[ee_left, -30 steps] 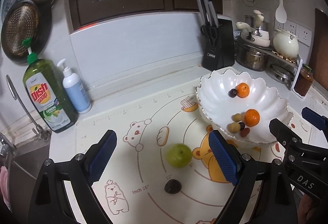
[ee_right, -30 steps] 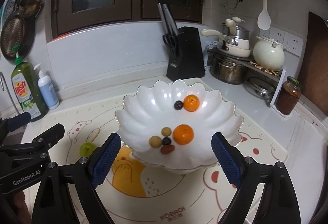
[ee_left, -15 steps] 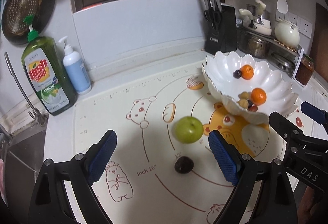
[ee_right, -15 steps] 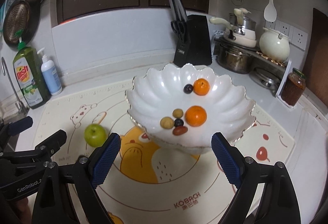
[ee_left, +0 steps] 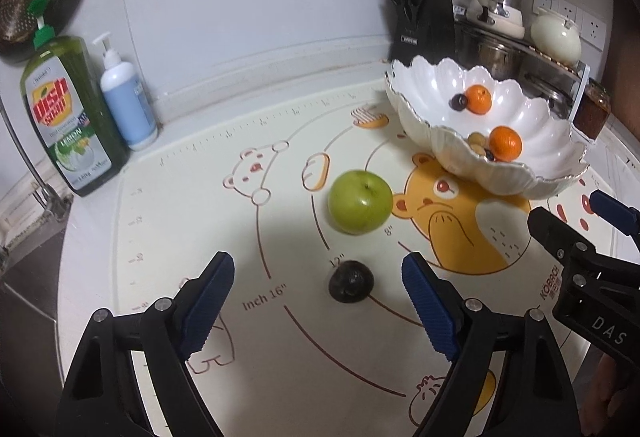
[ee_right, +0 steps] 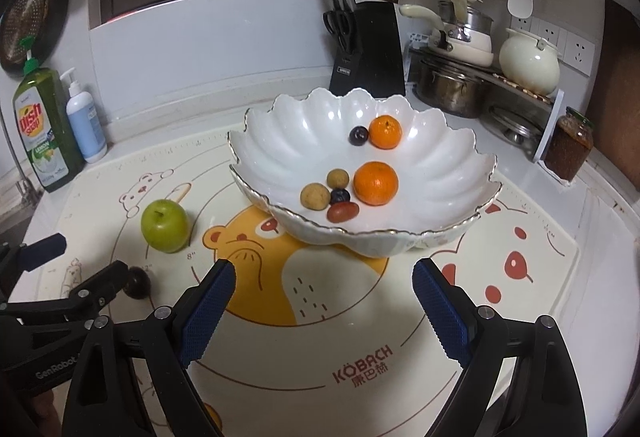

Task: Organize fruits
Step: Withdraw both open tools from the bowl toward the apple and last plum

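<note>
left wrist view: the left gripper (ee_left: 316,287), jaws closing with nothing pressed, hovers over a small dark round fruit (ee_left: 351,281) near the printed baking mat's (ee_left: 168,197) near edge; a green apple (ee_left: 360,201) lies just beyond. right wrist view: the right gripper (ee_right: 322,299) gapes wide and empty before the white scalloped bowl (ee_right: 452,205) of fruit at mid-mat.

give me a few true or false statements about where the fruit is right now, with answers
1. The green apple lies on the mat, outside the white bowl. True.
2. Two oranges sit in the bowl. True.
3. The dark fruit on the mat is held by the left tool. False: its jaws are closing, but nothing is gripped.
4. The right tool holds an orange. False: it is open and empty.
5. The bowl is empty. False: it holds several fruits.
</note>
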`<state>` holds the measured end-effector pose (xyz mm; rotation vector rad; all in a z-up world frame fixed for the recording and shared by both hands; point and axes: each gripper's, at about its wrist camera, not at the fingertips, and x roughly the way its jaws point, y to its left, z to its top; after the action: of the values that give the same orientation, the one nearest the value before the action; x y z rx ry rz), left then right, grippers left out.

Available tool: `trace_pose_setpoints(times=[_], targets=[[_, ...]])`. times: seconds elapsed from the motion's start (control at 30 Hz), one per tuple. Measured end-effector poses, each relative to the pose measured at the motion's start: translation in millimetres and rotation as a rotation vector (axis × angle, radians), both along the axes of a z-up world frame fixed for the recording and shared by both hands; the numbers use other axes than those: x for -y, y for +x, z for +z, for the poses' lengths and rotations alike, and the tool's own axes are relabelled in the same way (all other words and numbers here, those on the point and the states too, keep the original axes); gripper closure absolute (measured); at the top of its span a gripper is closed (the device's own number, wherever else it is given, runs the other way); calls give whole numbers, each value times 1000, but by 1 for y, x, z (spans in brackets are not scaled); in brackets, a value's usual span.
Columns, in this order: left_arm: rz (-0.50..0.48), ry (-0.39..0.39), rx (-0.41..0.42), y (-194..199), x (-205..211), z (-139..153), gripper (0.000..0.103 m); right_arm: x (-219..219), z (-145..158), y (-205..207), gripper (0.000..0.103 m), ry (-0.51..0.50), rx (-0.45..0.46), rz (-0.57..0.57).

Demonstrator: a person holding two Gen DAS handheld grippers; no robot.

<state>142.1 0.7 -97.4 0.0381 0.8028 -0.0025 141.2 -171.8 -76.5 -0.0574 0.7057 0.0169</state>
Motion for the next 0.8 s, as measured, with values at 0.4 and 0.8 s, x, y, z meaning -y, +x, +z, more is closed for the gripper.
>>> trace_pose_setpoints(times=[0.4,0.8], targets=[[-15,-7,-62,12,7,-23,39,1,-10,5,12,6,-25,2],[-40,-33,-98,16,14,-37,61,6,-17,10,12,19,-46,-1]])
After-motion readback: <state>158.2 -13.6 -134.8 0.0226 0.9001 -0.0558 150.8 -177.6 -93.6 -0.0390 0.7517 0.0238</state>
